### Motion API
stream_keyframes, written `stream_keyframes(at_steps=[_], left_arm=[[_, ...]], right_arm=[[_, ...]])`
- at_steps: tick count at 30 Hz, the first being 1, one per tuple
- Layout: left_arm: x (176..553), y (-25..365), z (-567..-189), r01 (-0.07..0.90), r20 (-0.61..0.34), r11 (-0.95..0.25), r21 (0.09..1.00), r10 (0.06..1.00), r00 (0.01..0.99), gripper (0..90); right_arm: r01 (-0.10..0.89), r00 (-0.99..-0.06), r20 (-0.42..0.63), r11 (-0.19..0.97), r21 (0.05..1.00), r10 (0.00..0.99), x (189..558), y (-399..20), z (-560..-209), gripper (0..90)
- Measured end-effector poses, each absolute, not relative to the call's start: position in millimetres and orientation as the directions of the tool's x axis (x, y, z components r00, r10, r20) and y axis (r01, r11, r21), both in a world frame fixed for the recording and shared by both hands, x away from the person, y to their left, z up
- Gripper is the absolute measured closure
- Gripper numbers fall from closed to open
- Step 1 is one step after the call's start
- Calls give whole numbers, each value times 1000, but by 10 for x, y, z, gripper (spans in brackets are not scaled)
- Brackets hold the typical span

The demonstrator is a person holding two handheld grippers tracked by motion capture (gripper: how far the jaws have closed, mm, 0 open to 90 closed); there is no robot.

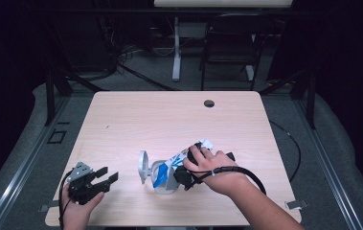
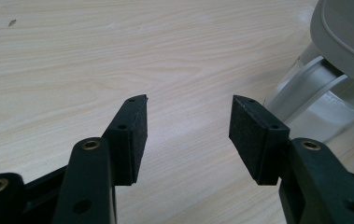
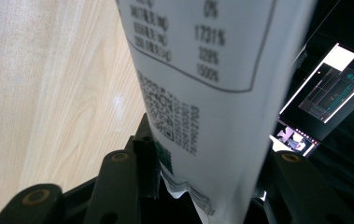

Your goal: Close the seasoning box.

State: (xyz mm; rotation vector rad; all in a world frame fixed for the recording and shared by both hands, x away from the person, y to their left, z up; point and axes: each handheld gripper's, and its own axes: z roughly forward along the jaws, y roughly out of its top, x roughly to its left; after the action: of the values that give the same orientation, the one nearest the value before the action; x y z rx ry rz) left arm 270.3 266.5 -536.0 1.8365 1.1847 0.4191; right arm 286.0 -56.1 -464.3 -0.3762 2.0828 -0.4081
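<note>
My right gripper (image 1: 188, 164) is shut on a white and blue packet (image 1: 174, 162) and holds it tilted, its lower end at the mouth of a grey container (image 1: 168, 186). The container's round lid (image 1: 143, 166) stands flipped up on the left side. In the right gripper view the packet (image 3: 202, 70), printed with a table and a code square, sits between the jaws of the right gripper (image 3: 207, 158). My left gripper (image 1: 109, 175) rests open near the table's front left corner. Its jaws (image 2: 188, 121) hold nothing, and the container (image 2: 324, 88) stands to their right.
The pale wooden table (image 1: 136, 120) has a cable hole (image 1: 209, 103) near its far edge. Behind the table stand a black chair (image 1: 232, 43) and a white desk leg (image 1: 175, 48). A lit monitor (image 3: 333, 88) appears past the packet in the right gripper view.
</note>
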Motion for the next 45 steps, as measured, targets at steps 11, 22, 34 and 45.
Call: stream_keyframes(at_steps=[11, 22, 34, 45], left_arm=[[2703, 2664, -5359, 557, -171, -155, 816, 856, 488, 472], [2703, 2666, -5359, 557, -171, -154, 816, 856, 488, 473], [2703, 2671, -5360, 558, -171, -154, 815, 857, 486, 473], [2699, 2672, -5356, 556, -172, -152, 817, 857, 486, 473]], right_arm=[[-103, -500, -757, 897, -430, -420, 2853, -562, -4640, 604], [-104, -494, -759, 896, -433, -424, 2852, -561, -4645, 615], [-100, -493, -765, 900, -424, -415, 2846, -578, -4660, 621], [-99, -490, -772, 906, -412, -404, 2841, -595, -4681, 630]])
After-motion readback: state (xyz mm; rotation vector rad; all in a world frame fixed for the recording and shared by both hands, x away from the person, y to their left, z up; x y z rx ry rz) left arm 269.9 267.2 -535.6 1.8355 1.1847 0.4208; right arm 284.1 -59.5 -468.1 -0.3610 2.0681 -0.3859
